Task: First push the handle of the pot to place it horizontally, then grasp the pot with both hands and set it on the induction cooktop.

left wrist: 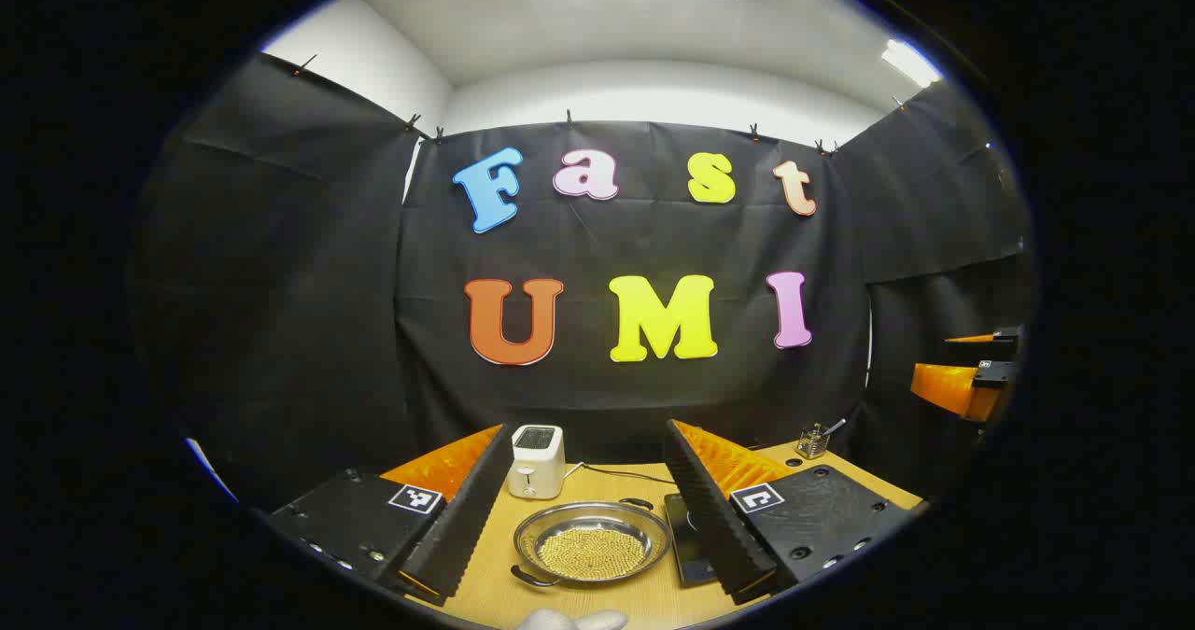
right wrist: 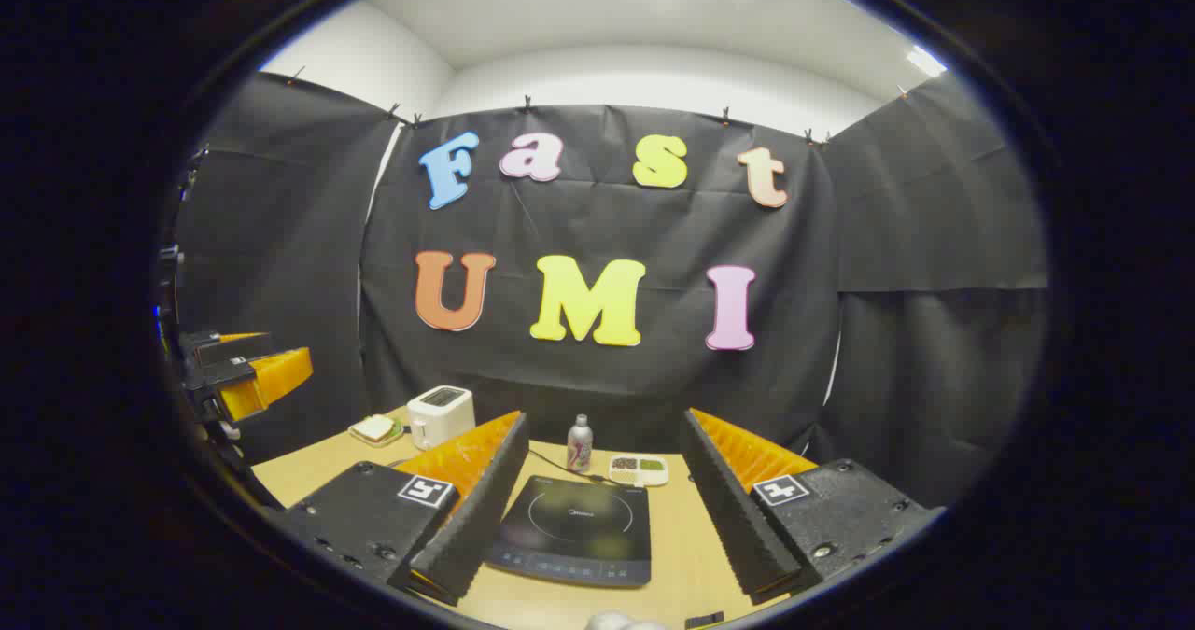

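On the wooden bench (left wrist: 597,481), the pot (left wrist: 592,542), a shallow steel pan filled with small golden grains, is seen dead ahead of the left hand-held gripper (left wrist: 590,523), framed between its two fingers, which are spread wide and touch nothing. Behind the pot and a little left a white toaster (left wrist: 537,461) is set; just beside the pot's right rim the dark edge of the induction cooktop (left wrist: 689,539) is glimpsed. The pot's two small loop handles (left wrist: 528,577) are judged to lie on a slanted line, near-left to far-right, not yet level across the bench, so the opening push is thought still due, and the left hand-held gripper is reckoned the nearer one for it. In the right gripper view the cooktop is found bare and centred ahead of the right hand-held gripper (right wrist: 603,509), whose fingers are likewise held wide apart and empty, with a small bottle (right wrist: 580,443) and a divided dish (right wrist: 639,468) placed beyond it.
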